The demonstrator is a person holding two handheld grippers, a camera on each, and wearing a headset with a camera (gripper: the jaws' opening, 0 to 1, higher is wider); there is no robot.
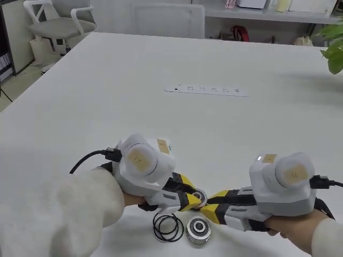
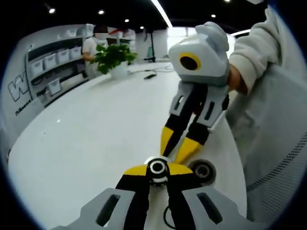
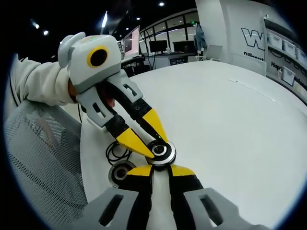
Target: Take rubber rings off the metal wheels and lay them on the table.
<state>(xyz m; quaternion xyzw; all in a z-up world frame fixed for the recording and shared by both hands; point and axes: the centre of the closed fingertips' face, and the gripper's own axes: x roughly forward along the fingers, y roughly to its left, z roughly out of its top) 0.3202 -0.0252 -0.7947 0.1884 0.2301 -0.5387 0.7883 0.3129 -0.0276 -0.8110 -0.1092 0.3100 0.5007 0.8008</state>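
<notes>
Black rubber rings (image 1: 167, 227) already down on the table (image 1: 161, 107), a second wheel (image 1: 198, 229) lying beside them. The left gripper (image 1: 189, 199) is clamped on a wheel (image 3: 161, 151), with the right gripper (image 1: 210, 210) at its rim. Biting or not, can't tell. I'd say more rings to come.
</notes>
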